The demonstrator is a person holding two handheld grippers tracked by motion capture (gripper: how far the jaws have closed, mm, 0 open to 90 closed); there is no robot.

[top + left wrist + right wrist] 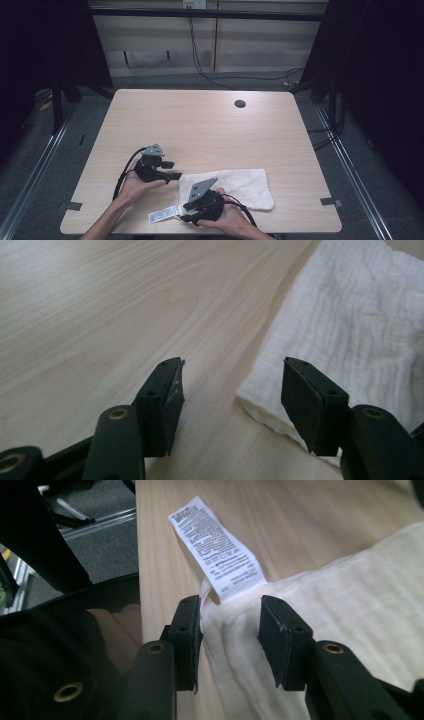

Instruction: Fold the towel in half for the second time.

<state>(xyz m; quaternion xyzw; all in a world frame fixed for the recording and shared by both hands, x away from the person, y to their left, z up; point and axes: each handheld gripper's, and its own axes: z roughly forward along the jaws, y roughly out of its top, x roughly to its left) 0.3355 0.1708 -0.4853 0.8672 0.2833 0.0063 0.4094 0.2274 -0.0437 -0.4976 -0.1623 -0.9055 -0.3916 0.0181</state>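
Observation:
A white towel (235, 187) lies flat on the wooden table (200, 120) near its front edge, its printed care label (163, 215) sticking out from the left corner. My left gripper (173, 170) rests just left of the towel, open. In the left gripper view its jaws (232, 385) stand wide, with the towel's corner (350, 325) by the right-hand jaw and untouched. My right gripper (184, 212) is at the label corner. In the right gripper view its jaws (230, 625) straddle the towel's edge (350, 595) just below the label (215, 550), open.
A dark round cable hole (240, 103) sits at the table's back right. The table's front edge (150, 555) runs close beside my right gripper, with dark floor and metal rails beyond. Cables trail from both grippers.

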